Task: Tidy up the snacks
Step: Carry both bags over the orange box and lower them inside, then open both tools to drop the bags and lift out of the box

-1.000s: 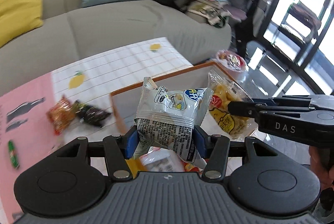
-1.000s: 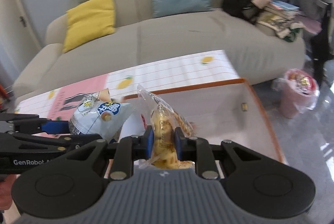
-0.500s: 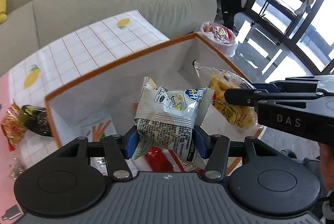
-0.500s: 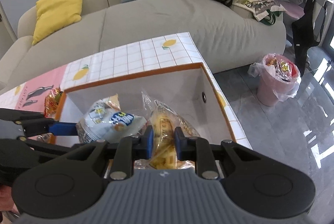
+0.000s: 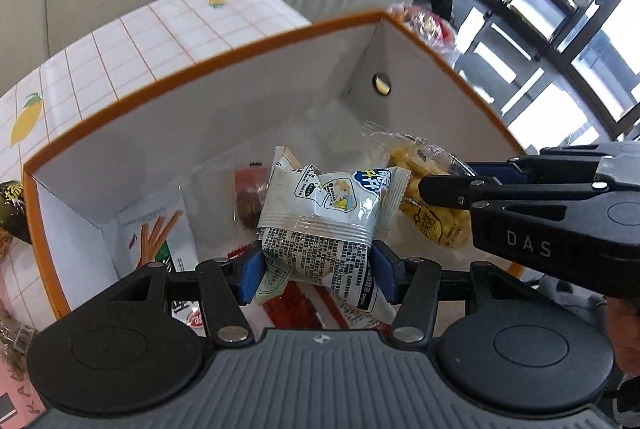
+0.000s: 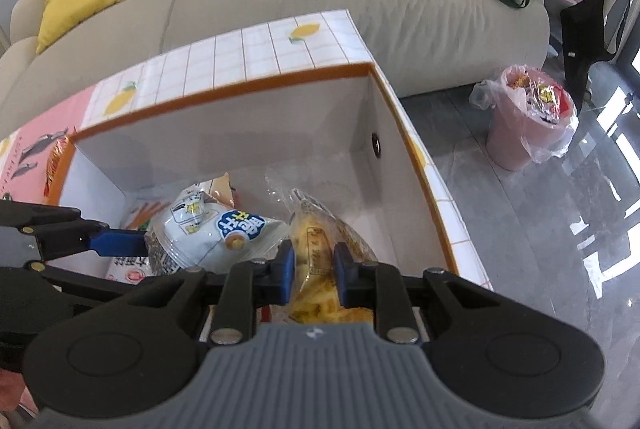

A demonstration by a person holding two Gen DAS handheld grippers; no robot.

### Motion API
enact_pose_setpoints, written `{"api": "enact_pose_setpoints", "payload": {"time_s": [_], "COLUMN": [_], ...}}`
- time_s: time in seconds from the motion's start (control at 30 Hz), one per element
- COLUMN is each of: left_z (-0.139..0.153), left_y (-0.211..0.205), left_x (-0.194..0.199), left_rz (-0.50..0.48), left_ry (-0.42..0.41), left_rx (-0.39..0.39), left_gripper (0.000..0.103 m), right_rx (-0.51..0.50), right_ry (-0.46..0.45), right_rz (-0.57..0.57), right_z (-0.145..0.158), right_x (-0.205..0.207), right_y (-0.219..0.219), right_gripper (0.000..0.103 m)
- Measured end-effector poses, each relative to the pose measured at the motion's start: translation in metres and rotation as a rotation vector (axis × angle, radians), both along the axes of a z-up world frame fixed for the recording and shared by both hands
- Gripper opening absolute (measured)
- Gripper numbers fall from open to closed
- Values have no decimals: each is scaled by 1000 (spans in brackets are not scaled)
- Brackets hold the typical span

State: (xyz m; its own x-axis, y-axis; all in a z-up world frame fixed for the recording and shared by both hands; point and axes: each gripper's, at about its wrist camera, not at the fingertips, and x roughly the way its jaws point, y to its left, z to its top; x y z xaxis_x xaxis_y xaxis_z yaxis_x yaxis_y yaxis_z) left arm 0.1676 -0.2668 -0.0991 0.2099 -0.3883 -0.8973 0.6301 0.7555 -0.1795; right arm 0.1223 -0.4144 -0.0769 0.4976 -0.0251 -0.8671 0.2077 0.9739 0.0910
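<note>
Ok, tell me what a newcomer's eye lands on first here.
Two snack packets held over the orange-rimmed box: the white packet in the left gripper and the yellow packet in the right gripper. More snacks lie on the box floor.

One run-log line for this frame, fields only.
left gripper: shut on white snack packet | right gripper: shut on yellow chips bag | both: above orange-rimmed box | release: not yet

Streaming in as bright daylight from windows (image 5: 560,41) at upper right — glaring off floor (image 6: 560,229), bending edges, blurring slightly.
</note>
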Motion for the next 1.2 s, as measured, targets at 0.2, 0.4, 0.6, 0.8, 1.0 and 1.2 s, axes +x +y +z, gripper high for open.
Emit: {"api": "enact_pose_setpoints", "payload": {"time_s": [0.2,0.4,0.6,0.8,1.0,1.2], "left_z": [-7,-5,6,26,47,68], "left_y": [-2,-2,1,8,23,53], "left_x": [-1,-3,-7,-16,-22,-32], "left_rz": [-10,-18,-21,-29,-8,56], "left_ry": [-2,-9,-41,-80,-89,-146], "left_rx": [35,47,53,81,69,64], "left_gripper": [68,74,83,84,84,84], "right_rx": [24,40,23,8,2,-3], "right_ry": [58,88,79,65,45,-41], "right_rz": [1,-17,-12,-20,-47,-67], "right_z": [-14,-19,-9,9,31,59], "right_x": [6,7,6,2,-4,-21], "right_y": [1,1,5,8,15,37], "right_gripper": [20,25,37,57,75,81]}}
